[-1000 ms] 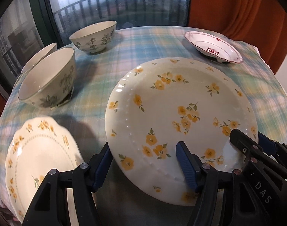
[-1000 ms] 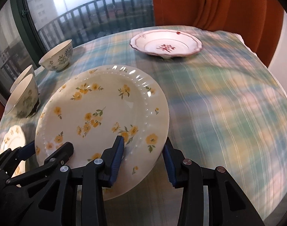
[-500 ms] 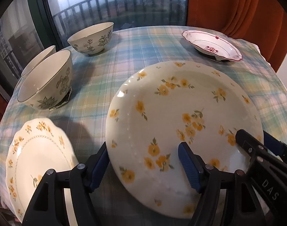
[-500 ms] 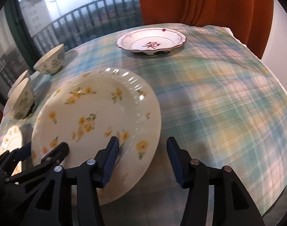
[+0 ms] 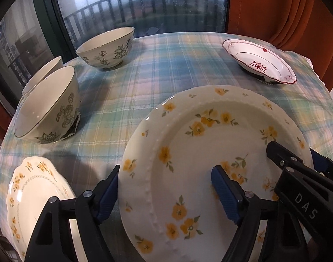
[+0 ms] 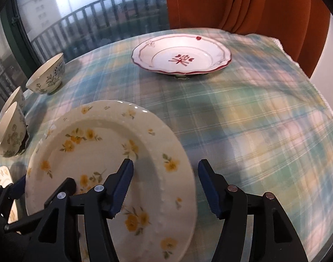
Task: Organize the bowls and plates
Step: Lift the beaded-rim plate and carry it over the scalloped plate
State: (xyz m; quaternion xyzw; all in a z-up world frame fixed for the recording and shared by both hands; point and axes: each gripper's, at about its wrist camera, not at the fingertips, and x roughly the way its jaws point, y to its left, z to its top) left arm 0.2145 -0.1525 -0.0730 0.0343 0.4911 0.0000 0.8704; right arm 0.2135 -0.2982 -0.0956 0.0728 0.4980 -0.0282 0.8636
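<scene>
A large cream plate with yellow flowers (image 5: 210,152) lies near the table's front edge, also seen in the right wrist view (image 6: 105,152). My left gripper (image 5: 164,192) is open and straddles the plate's left rim. My right gripper (image 6: 166,185) is open and straddles its right rim; it also shows in the left wrist view (image 5: 297,174). A smaller yellow-flowered plate (image 5: 35,200) lies front left. A red-trimmed white plate (image 6: 181,56) sits far right. Three floral bowls stand at the left: one far back (image 5: 107,48), two close together (image 5: 48,107).
The round table carries a green and blue plaid cloth (image 6: 264,120). A dark window with a balcony railing (image 5: 144,6) is behind it, and an orange curtain (image 6: 243,2) hangs at the back right. The table drops off at the right edge (image 6: 323,109).
Both grippers have drawn back and opened wider around the large plate's rim. The plate has settled lower and flatter on the cloth, and sits closer to the cameras.
</scene>
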